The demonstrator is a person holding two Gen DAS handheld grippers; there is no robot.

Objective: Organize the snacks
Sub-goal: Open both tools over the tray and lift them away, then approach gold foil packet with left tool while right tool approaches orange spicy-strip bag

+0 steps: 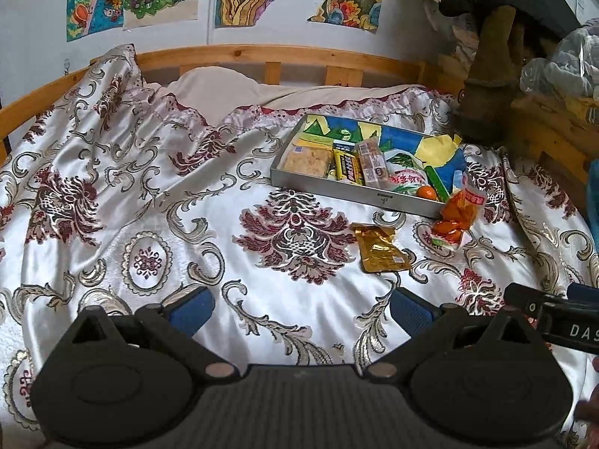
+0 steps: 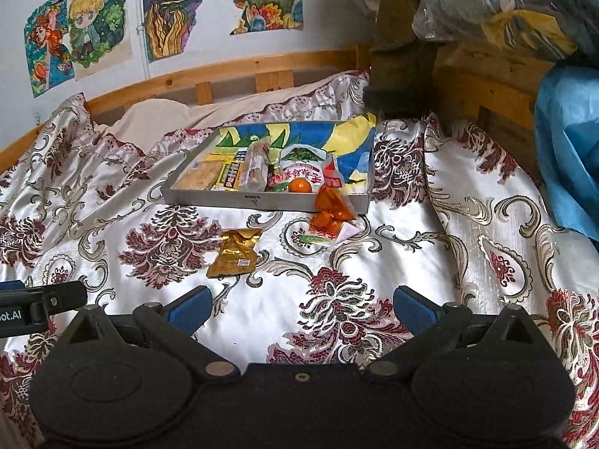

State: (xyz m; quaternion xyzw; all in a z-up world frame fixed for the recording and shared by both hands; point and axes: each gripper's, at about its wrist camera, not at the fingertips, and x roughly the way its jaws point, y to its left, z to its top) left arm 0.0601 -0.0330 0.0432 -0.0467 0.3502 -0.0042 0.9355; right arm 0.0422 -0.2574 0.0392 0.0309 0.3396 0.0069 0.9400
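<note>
A grey metal tray [image 1: 337, 189] [image 2: 209, 195] lies on the bed and holds several snack packets and a small orange fruit [image 1: 426, 192] [image 2: 300, 185]. An orange snack bag [image 1: 458, 215] [image 2: 331, 209] leans over the tray's near right corner onto the bedspread. A gold packet [image 1: 380, 249] [image 2: 233, 252] lies flat on the bedspread in front of the tray. My left gripper [image 1: 299, 312] is open and empty, low over the bedspread, well short of the packets. My right gripper [image 2: 299, 308] is open and empty too, to the right of the left one.
The bedspread [image 1: 149, 205] is satin with a floral pattern and has folds. A wooden bed rail [image 1: 262, 56] runs behind the tray. Clothes and bags [image 2: 524, 18] pile up at the right. A blue sheet [image 2: 569, 142] hangs at the right edge.
</note>
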